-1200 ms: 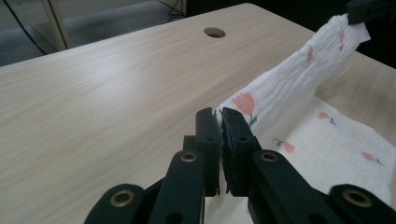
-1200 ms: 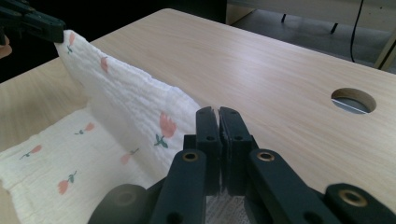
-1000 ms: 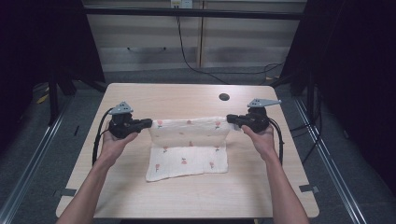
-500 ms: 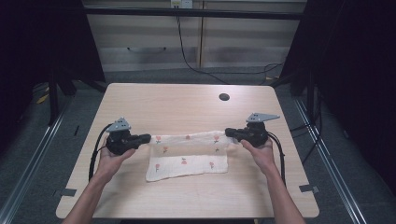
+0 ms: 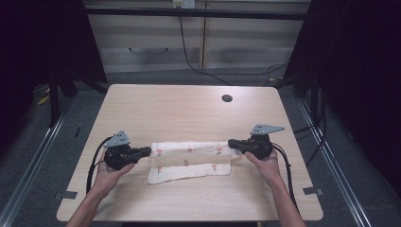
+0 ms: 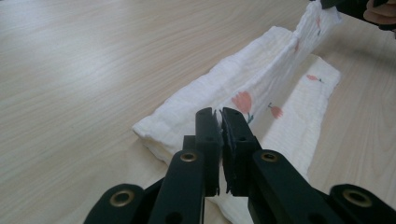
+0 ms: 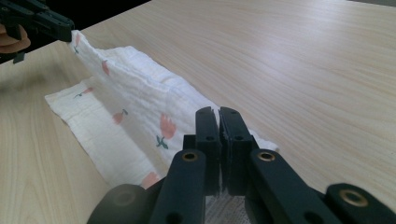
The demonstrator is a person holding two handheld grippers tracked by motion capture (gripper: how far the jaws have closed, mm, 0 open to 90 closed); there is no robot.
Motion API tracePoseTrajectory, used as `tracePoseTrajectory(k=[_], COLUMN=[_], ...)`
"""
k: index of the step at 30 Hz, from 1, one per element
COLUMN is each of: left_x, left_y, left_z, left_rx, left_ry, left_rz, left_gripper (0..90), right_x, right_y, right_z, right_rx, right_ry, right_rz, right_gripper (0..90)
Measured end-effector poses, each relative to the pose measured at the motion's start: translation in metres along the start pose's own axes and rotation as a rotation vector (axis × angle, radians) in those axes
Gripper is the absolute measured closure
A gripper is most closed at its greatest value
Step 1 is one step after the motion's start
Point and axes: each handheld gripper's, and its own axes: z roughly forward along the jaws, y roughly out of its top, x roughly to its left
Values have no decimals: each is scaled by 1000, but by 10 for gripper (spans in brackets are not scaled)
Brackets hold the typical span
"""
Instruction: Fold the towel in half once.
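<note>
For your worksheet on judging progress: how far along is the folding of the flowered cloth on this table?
Done: the cloth already lies doubled into a long band on the table. In hand: the left tool and right tool are each shut on an end of the upper edge, which is lifted off the layer beneath. Left: laying that edge flat on the near strip and letting go; any further fold is a guess.

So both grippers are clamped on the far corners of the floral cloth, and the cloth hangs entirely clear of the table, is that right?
Not quite: the left gripper and the right gripper do clamp the cloth, but only the held edge is raised. The left gripper view shows the rest of it lying folded on the table.
</note>
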Motion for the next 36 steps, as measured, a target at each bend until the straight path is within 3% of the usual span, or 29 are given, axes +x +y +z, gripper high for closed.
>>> tracePoseTrajectory(k=[1, 7, 11, 18, 22, 26, 36], left_x=[-2, -7, -12, -15, -21, -19, -19], left_y=[-1, -12, -17, -24, -30, -32, -31], left_z=[0, 7, 14, 15, 19, 17, 4], left_rx=[8, 51, 96, 118, 150, 149, 122], left_ry=[5, -10, -23, -37, -43, -55, -74], left_rz=[15, 17, 33, 19, 34, 26, -9], left_gripper=[860, 859, 858, 850, 847, 832, 704], right_x=[0, 2, 4, 11, 18, 24, 27], right_y=[0, -7, -13, -20, -31, -37, -39], right_z=[0, 1, 2, -3, -1, -4, -12], right_rx=[-1, 38, 58, 91, 126, 150, 135], right_ry=[-3, -12, -2, 22, 34, 34, 21], right_rz=[0, -11, -12, -9, 0, -9, 7], right_gripper=[876, 875, 874, 865, 861, 846, 759])
